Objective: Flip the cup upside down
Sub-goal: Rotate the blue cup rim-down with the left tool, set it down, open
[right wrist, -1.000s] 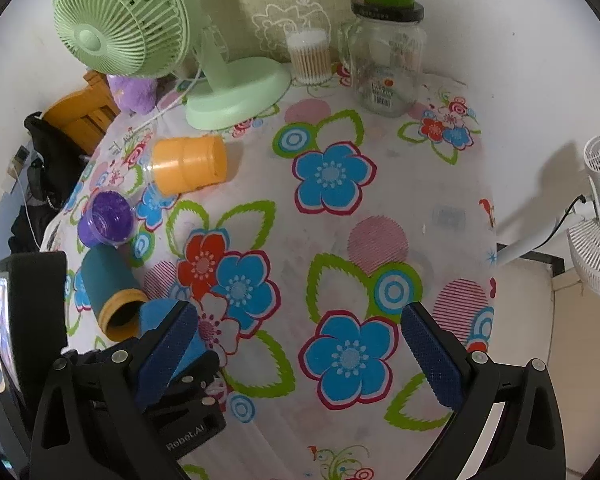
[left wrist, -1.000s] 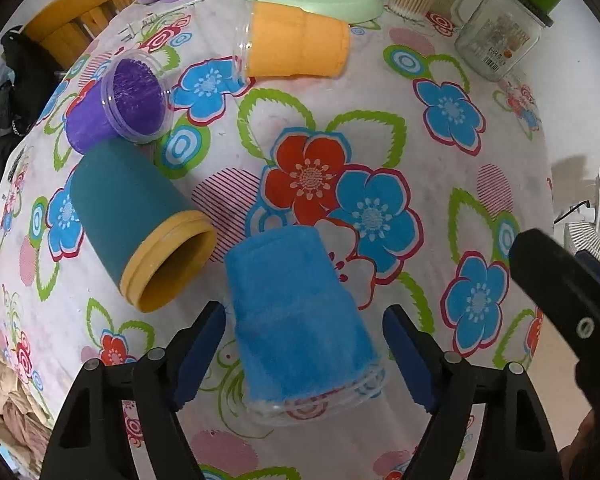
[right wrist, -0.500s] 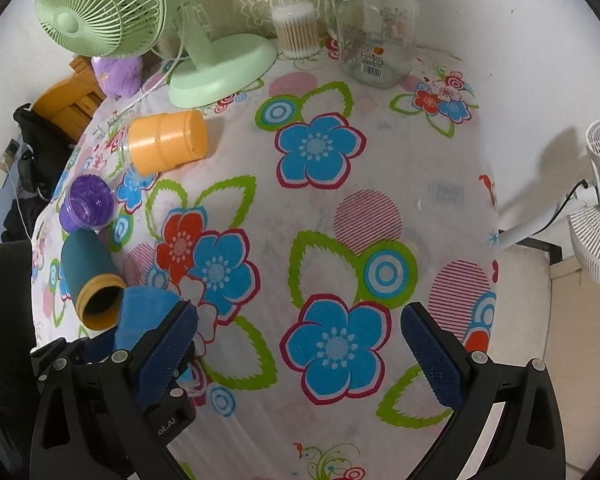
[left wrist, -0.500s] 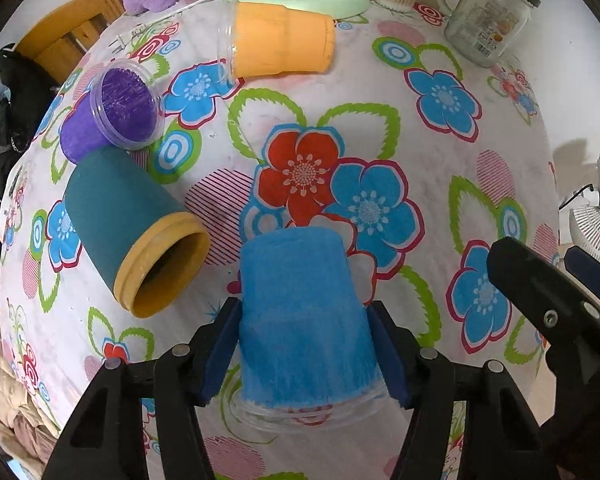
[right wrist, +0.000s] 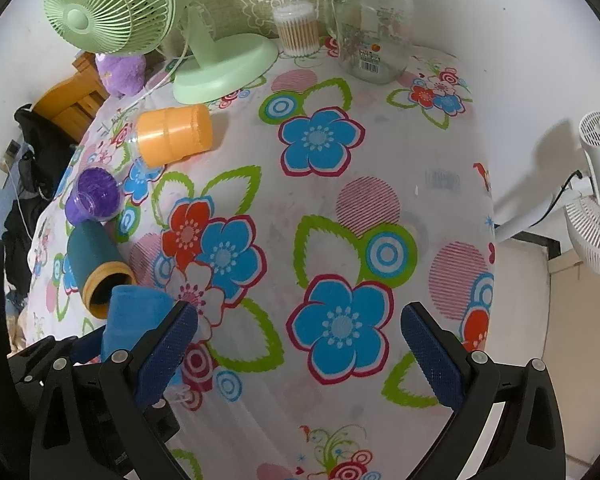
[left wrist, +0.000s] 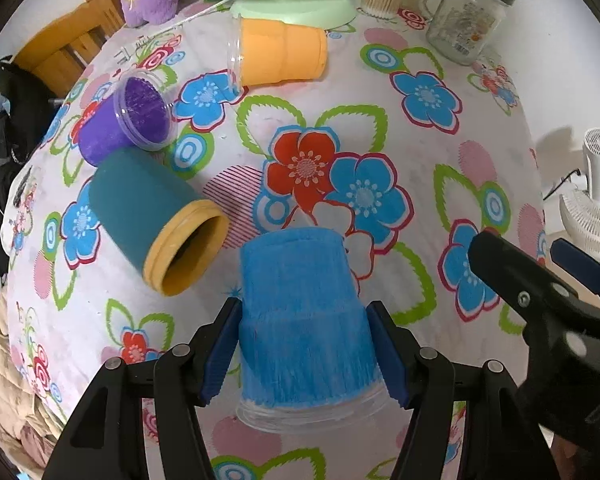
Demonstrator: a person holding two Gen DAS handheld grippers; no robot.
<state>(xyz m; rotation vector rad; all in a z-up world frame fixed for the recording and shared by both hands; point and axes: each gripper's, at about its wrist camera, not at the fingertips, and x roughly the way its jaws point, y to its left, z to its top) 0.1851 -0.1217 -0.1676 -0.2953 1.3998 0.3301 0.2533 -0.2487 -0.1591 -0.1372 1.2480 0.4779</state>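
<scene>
A blue cup (left wrist: pixel 304 320) lies on its side, its clear rim toward the camera. My left gripper (left wrist: pixel 304 354) is shut on it, both pads pressed on its sides. The cup also shows in the right wrist view (right wrist: pixel 134 316). A teal cup with a yellow rim (left wrist: pixel 152 216), a purple cup (left wrist: pixel 128 124) and an orange cup (left wrist: pixel 280 56) lie on their sides on the flowered tablecloth (left wrist: pixel 440 160). My right gripper (right wrist: pixel 298 348) is open and empty over the cloth, to the right of the blue cup.
A green fan (right wrist: pixel 116 4) on its base (right wrist: pixel 224 68), a glass jar (right wrist: pixel 372 36), a cotton-swab tub (right wrist: pixel 296 28) and a purple plush toy (right wrist: pixel 120 68) stand at the back. A white fan (right wrist: pixel 596 196) stands off the table's right edge.
My left gripper closed on the blue cup and has tilted it, raising its base end. The right gripper stayed open and shifted slightly.
</scene>
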